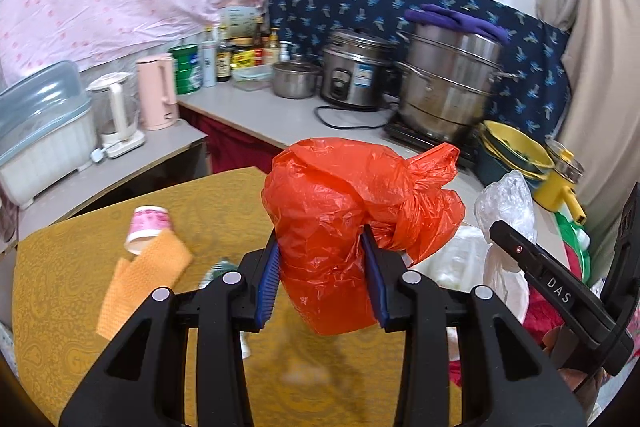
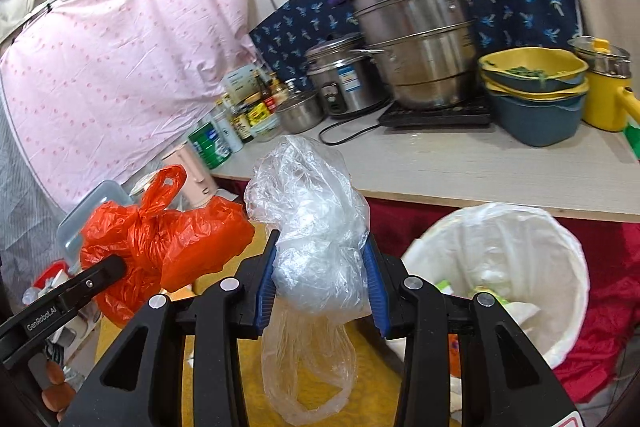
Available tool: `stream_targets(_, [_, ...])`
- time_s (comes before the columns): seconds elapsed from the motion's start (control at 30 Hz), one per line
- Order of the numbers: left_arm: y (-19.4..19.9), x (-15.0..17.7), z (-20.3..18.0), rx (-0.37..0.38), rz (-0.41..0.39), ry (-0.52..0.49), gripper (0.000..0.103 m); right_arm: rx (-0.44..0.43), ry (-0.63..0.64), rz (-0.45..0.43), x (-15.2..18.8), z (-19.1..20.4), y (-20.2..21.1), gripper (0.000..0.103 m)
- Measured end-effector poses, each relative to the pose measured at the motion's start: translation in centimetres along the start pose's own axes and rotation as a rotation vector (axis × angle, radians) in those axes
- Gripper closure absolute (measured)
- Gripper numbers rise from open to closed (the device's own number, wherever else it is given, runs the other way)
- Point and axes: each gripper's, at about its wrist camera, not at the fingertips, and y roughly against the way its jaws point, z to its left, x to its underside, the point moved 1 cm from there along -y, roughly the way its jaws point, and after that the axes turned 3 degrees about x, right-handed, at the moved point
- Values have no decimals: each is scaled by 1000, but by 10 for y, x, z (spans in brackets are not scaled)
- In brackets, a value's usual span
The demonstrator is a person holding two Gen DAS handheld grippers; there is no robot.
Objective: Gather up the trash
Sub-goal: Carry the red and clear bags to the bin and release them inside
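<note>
Kitchen clutter is seen behind a white-lined round trash bin (image 2: 520,267). A crumpled clear plastic bag (image 2: 312,227) is pinched by the right gripper (image 2: 322,287), nearer the bin; a knotted orange plastic bag (image 1: 344,227) is clamped in the left gripper (image 1: 324,287), farther left.

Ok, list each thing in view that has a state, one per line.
left tool: shut on the orange bag.
orange bag: knotted, held off the table.
right tool: shut on the clear bag.
clear bag: crumpled, loose end hanging down.
trash bin: open, lined, trash inside.
paper cup: lying on its side.
orange cloth: lying flat on the table, against the cup.
rice cooker: lid on.
</note>
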Motion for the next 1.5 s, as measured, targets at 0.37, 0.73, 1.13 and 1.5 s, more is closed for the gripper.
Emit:
stream_targets(0.37, [-30,15,-78,79,56,-84,67,99,-85,-15,4,-82,25,66])
stream_targets(0.73, [-76,37,-137,135,147,-140,67,167,-154,-10,14,-143,29,66])
stream_targets(1.13, [-119,47,-173,165,217,-149,62,199,-202,11,21,-178,14,66])
stream_targets(1.5, [-130,39,-167,148,198,-99,34,187,-192,14,15,-172,-8,57])
